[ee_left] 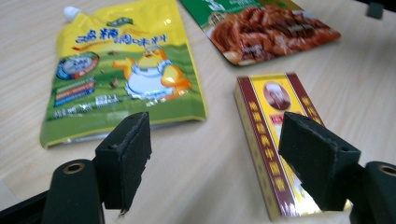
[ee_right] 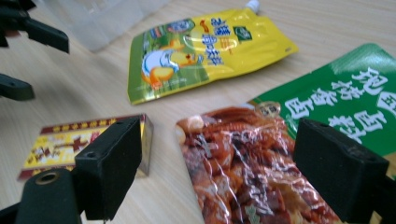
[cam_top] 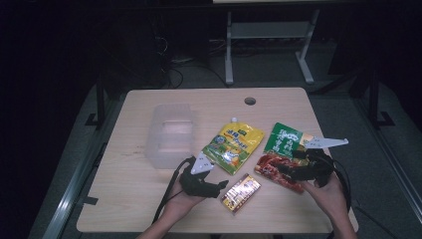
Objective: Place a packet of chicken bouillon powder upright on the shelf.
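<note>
Four packs lie on the wooden table (cam_top: 139,199): a yellow spouted pouch (cam_top: 234,143), a green packet (cam_top: 283,139), a red meat packet (cam_top: 276,172) and a small red-and-gold box (cam_top: 241,192). My left gripper (cam_top: 221,187) hangs open just left of the box. In the left gripper view its jaws (ee_left: 217,149) stand wide, the box (ee_left: 273,135) partly behind the right one and the yellow pouch (ee_left: 126,74) beyond. My right gripper (cam_top: 280,169) is open over the meat packet. Its jaws (ee_right: 224,158) straddle that packet (ee_right: 243,163) without touching it, beside the green packet (ee_right: 355,98).
A clear plastic container (cam_top: 169,133) stands at the table's left, behind my left hand. A round cable hole (cam_top: 250,101) sits near the far edge. In the right gripper view the left gripper (ee_right: 23,37) shows at the top left, near the box (ee_right: 70,142) and the pouch (ee_right: 205,51).
</note>
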### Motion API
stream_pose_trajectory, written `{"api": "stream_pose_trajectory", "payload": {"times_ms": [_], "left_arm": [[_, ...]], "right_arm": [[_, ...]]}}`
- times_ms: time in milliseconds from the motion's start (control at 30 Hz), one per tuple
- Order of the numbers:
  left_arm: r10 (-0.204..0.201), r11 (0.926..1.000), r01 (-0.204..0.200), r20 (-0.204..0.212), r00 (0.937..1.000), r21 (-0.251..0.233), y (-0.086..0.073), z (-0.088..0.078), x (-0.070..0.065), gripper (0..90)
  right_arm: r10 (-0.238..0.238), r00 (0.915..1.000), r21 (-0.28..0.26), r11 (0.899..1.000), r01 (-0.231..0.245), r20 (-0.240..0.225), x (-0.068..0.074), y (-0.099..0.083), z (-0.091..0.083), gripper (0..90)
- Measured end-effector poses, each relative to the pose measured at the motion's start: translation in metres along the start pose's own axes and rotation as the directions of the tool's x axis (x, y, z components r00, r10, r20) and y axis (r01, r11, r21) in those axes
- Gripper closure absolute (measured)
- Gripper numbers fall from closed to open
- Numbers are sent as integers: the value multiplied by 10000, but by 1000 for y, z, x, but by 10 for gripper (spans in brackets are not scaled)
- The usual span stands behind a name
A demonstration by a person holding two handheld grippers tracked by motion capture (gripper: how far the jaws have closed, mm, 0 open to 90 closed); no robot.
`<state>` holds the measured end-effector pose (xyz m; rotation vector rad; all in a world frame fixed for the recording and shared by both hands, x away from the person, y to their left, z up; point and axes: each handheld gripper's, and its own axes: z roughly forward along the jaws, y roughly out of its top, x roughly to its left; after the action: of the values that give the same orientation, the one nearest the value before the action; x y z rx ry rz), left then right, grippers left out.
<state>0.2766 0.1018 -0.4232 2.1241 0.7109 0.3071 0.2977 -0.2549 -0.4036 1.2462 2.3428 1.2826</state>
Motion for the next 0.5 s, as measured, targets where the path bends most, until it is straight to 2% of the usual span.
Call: {"api": "stream_pose_trajectory", "payload": {"times_ms": [33, 67, 133, 267, 300, 367, 433, 500], "left_arm": [[59, 10000, -59, -188, 9998, -28, 5, 4, 1, 283], [59, 10000, -59, -188, 9998, -28, 5, 4, 1, 295], [60, 9997, -46, -552, 9985, 250, 13, 13, 4, 327], [-20, 9994, 47, -799, 9968, 332, 18, 23, 5, 392], [58, 9988, -10, -965, 9953, 494, 20, 29, 7, 428], [51, 9983, 17, -1168, 9931, 585, 22, 35, 9, 459], [-77, 9978, 160, -1275, 9918, 639, 22, 41, 9, 492], [-23, 9977, 118, -1394, 9902, 671, 22, 44, 9, 508]], "right_arm": [[19, 10000, 78, 10000, -19, 19, 0, 4, 1, 149], [19, 10000, 78, 10000, -19, 19, 0, 4, 1, 149], [-118, 9999, 82, 9999, 118, 72, -1, 16, 5, 149], [64, 9999, 33, 10000, -64, -109, -5, 27, 11, 150], [155, 9997, 30, 9999, -154, -188, -8, 36, 17, 154], [234, 9994, 64, 9997, -233, -271, -11, 44, 24, 166], [425, 9986, 296, 9987, -416, -324, -13, 54, 34, 169], [510, 9980, 320, 9982, -498, -366, -15, 57, 39, 178]]}}
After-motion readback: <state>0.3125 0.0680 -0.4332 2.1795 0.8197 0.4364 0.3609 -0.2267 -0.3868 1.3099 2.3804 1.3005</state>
